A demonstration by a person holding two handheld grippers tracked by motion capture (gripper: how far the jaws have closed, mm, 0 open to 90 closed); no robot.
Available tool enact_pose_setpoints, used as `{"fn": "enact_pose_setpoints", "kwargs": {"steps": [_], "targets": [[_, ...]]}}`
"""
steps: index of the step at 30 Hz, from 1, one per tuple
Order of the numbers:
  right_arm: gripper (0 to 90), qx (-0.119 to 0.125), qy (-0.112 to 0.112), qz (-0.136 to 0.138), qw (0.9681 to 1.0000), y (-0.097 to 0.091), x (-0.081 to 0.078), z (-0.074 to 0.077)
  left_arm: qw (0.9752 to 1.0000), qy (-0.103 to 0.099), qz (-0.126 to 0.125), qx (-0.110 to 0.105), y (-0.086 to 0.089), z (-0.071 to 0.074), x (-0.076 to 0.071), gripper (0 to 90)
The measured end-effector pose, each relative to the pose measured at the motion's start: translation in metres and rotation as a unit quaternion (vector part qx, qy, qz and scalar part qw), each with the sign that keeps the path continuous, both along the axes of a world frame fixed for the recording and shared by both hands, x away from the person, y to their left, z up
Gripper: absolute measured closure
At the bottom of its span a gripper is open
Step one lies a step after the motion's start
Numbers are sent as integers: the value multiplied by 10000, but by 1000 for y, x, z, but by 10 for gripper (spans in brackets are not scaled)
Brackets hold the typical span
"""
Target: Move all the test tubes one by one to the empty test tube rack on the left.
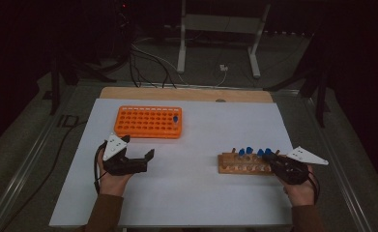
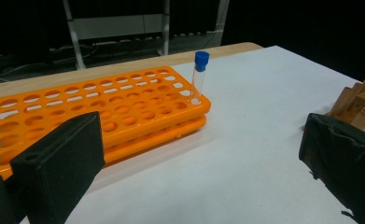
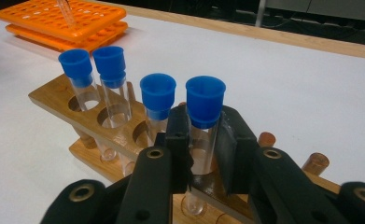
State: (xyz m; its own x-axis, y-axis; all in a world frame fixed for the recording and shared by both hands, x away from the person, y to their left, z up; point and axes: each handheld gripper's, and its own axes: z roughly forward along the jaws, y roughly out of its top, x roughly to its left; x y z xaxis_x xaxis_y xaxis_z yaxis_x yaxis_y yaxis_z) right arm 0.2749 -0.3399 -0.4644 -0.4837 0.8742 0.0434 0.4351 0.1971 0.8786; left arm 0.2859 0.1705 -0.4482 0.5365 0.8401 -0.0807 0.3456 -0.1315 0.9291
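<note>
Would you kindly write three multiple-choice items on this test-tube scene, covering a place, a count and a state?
1. Where does the single tube in the orange rack stand?
A. a corner hole
B. the middle
C. lying on top

2. How many blue-capped tubes stand in the wooden rack?
A. two
B. four
C. six

3. What is the right tool doing?
A. hanging open
B. gripping the orange rack
C. shut on a tube in the wooden rack

Answers: 1 A, it stands at the rack's corner; 2 B, four caps show; 3 C, both pads press the glass.
</note>
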Motion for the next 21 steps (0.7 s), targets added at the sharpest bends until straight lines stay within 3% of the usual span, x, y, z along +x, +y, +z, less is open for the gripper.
{"fn": "enact_pose_setpoints", "kwargs": {"steps": [21], "targets": [[772,115,-184,14,9998,0,-3,16,10000,38,-41,38,-2,-1,1,7]]}}
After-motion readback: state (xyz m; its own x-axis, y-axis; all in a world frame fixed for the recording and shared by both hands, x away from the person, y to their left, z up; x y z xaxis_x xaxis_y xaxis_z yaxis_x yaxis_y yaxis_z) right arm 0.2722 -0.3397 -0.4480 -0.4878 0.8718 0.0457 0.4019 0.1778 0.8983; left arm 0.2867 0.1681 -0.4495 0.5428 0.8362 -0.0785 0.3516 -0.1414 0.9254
